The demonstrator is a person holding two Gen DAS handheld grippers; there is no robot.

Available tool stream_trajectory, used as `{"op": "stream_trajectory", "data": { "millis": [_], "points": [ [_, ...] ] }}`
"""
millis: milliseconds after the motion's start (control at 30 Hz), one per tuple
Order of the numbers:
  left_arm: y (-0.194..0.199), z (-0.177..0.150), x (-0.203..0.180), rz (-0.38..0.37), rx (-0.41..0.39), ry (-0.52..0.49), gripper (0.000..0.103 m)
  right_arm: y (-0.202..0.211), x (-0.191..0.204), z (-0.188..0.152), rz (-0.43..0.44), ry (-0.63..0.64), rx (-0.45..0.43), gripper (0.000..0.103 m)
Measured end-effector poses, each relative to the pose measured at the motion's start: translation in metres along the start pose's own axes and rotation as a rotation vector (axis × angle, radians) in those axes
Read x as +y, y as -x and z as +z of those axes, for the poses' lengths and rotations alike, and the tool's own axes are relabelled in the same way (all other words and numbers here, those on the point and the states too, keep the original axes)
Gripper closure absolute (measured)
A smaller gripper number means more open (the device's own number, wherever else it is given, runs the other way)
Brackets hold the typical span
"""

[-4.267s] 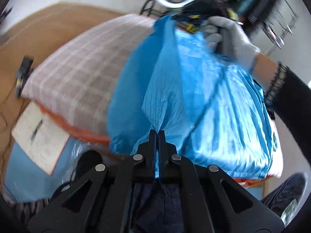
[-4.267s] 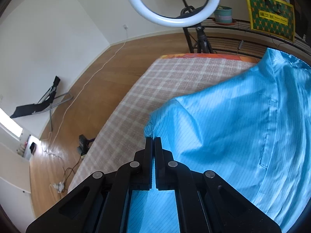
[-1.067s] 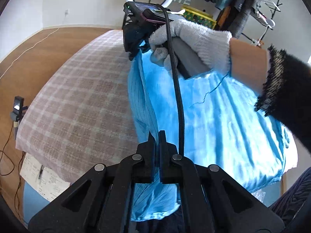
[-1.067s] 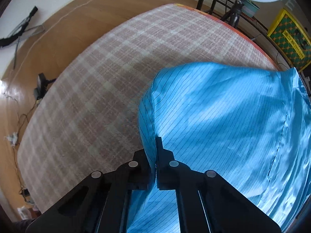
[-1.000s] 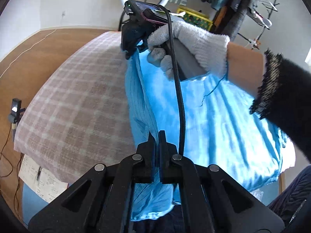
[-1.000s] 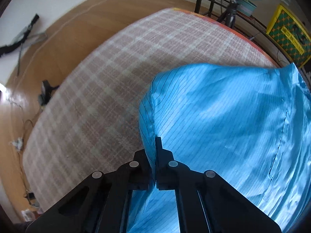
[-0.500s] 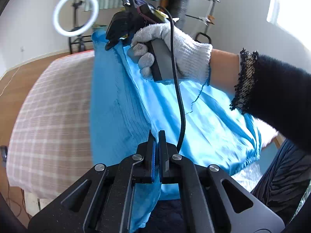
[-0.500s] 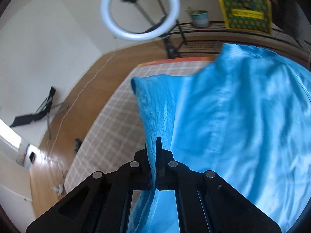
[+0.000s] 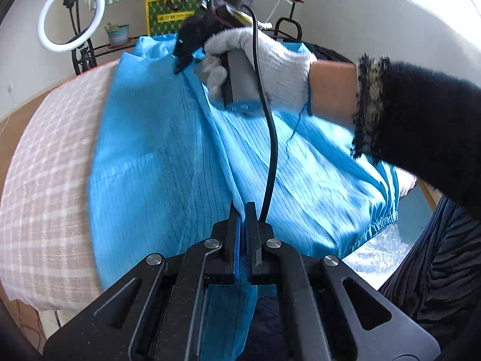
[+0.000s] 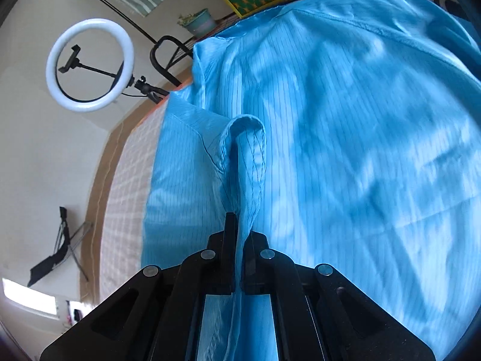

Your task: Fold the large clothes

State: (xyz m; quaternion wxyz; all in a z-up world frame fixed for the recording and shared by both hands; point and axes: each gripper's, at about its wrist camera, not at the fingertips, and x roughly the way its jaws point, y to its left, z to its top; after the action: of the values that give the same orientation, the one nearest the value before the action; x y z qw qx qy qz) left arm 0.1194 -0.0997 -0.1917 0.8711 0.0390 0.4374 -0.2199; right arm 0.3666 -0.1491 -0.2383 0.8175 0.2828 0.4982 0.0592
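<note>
A large bright blue pin-striped garment (image 9: 156, 162) lies spread over a bed with a beige checked cover (image 9: 45, 162). My left gripper (image 9: 242, 210) is shut on a hem of the blue garment near the bed's front edge. In the left wrist view a white-gloved hand (image 9: 264, 63) holds the right gripper (image 9: 182, 63), which pinches the same edge of cloth farther back. In the right wrist view my right gripper (image 10: 239, 222) is shut on a folded loop of the blue garment (image 10: 360, 138), which fills most of that view.
A ring light on a stand (image 9: 70, 15) and a rack with a yellow-green box (image 9: 173, 12) and a small potted plant (image 9: 115, 33) stand behind the bed. A person's dark sleeve (image 9: 421, 126) and dark clothing (image 9: 436, 258) are at the right. Wooden floor (image 10: 99, 162) lies left of the bed.
Both grippers carried the held garment edge across the bed, from the checked cover side over onto the blue cloth. The right gripper rolled as it went, and the garment now covers more of the bed.
</note>
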Motion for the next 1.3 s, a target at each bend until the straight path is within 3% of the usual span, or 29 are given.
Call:
{"op": "stream_trajectory", "data": {
  "millis": [100, 233, 300, 367, 433, 500, 633, 767, 867, 967, 1067, 1133, 1300],
  "points": [
    [-0.003, -0.001, -0.003, -0.016, 0.022, -0.004, 0.103, 0.0, 0.006, 0.003, 0.008, 0.04, -0.007, 0.102],
    [0.009, -0.01, -0.002, -0.03, 0.05, 0.008, 0.101, -0.016, 0.012, -0.003, -0.051, 0.122, 0.022, 0.101],
    [0.018, -0.019, -0.002, -0.063, 0.053, 0.032, 0.094, -0.02, 0.009, -0.006, -0.055, 0.137, 0.049, 0.101],
    [0.032, -0.031, 0.004, -0.089, 0.055, 0.061, 0.067, -0.015, 0.008, -0.008, -0.067, 0.18, 0.051, 0.099],
    [0.048, -0.044, 0.008, -0.111, 0.046, 0.08, 0.062, -0.006, 0.008, -0.01, -0.109, 0.23, 0.035, 0.08],
    [0.064, -0.055, 0.013, -0.095, 0.037, 0.076, 0.062, 0.008, 0.008, -0.01, -0.136, 0.257, -0.004, 0.067],
    [0.099, -0.068, 0.047, -0.075, -0.012, 0.159, 0.062, 0.046, 0.009, -0.008, -0.104, 0.243, -0.051, 0.067],
    [0.113, -0.074, 0.088, -0.008, -0.03, 0.248, 0.063, 0.094, 0.028, -0.031, -0.09, 0.347, -0.073, 0.067],
    [0.111, -0.073, 0.111, -0.01, -0.038, 0.318, 0.076, 0.134, 0.042, -0.072, -0.069, 0.443, -0.084, 0.067],
    [0.096, -0.066, 0.115, -0.022, -0.024, 0.322, 0.09, 0.162, 0.05, -0.123, -0.02, 0.503, -0.074, 0.067],
    [0.072, -0.061, 0.109, -0.052, 0.023, 0.286, 0.09, 0.164, 0.062, -0.17, 0.041, 0.561, -0.027, 0.071],
    [0.059, -0.064, 0.103, -0.06, 0.066, 0.255, 0.092, 0.15, 0.072, -0.191, 0.089, 0.586, 0.031, 0.084],
    [0.034, -0.089, 0.111, -0.054, 0.171, 0.327, 0.092, 0.1, 0.084, -0.233, 0.069, 0.643, 0.173, 0.086]
  ]
}}
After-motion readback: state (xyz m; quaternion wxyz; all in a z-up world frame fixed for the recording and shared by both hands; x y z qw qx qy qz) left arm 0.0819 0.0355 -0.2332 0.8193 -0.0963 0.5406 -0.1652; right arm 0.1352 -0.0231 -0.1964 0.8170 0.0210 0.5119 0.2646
